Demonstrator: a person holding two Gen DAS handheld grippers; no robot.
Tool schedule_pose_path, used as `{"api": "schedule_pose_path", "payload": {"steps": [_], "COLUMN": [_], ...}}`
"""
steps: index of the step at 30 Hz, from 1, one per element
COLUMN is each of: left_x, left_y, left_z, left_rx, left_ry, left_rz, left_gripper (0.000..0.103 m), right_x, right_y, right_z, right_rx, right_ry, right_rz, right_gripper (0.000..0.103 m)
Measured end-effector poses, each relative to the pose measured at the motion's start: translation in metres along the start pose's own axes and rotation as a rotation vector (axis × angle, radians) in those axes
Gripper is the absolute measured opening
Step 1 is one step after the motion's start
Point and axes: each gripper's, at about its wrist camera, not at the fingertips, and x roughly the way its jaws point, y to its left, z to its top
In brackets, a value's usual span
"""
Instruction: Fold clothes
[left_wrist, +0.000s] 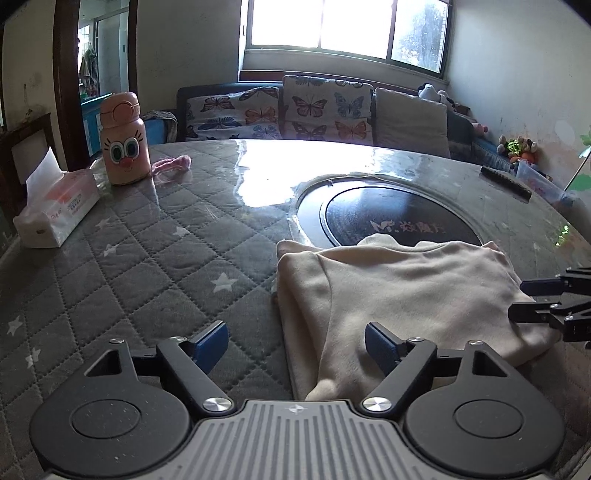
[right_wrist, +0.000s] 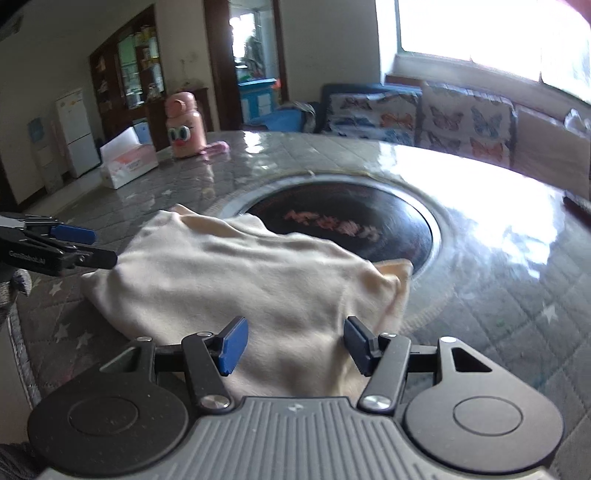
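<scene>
A cream garment lies folded on the quilted grey table, its far edge over the dark round inset. It also shows in the right wrist view. My left gripper is open at the garment's near left edge, one finger over the quilt, one over the cloth, holding nothing. My right gripper is open just above the garment's near right corner, holding nothing. The right gripper also shows at the right edge of the left wrist view; the left gripper shows at the left of the right wrist view.
A pink cartoon bottle, a tissue box and a pink knitted item stand at the table's far left. A dark round inset sits mid-table. A black bar lies far right. A sofa stands behind.
</scene>
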Motion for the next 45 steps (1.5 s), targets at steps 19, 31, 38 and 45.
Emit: {"api": "schedule_pose_path", "payload": {"steps": [19, 31, 38, 45], "left_x": [0.042, 0.046, 0.043, 0.026], "left_y": [0.011, 0.012, 0.012, 0.009], "left_z": [0.021, 0.023, 0.023, 0.025], "left_rx": [-0.123, -0.156, -0.196, -0.175], "left_ry": [0.053, 0.071, 0.054, 0.007], "left_rz": [-0.038, -0.096, -0.137, -0.121], "left_gripper": [0.075, 0.054, 0.02, 0.017], "right_x": [0.023, 0.029, 0.028, 0.019], "right_y": [-0.053, -0.052, -0.053, -0.042], "right_z": [0.012, 0.012, 0.014, 0.028], "right_rx": [0.236, 0.266, 0.308, 0.292], "right_ry": [-0.036, -0.038, -0.043, -0.077], "right_rz": [-0.062, -0.045, -0.011, -0.002], "right_gripper": [0.052, 0.036, 0.013, 0.009]}}
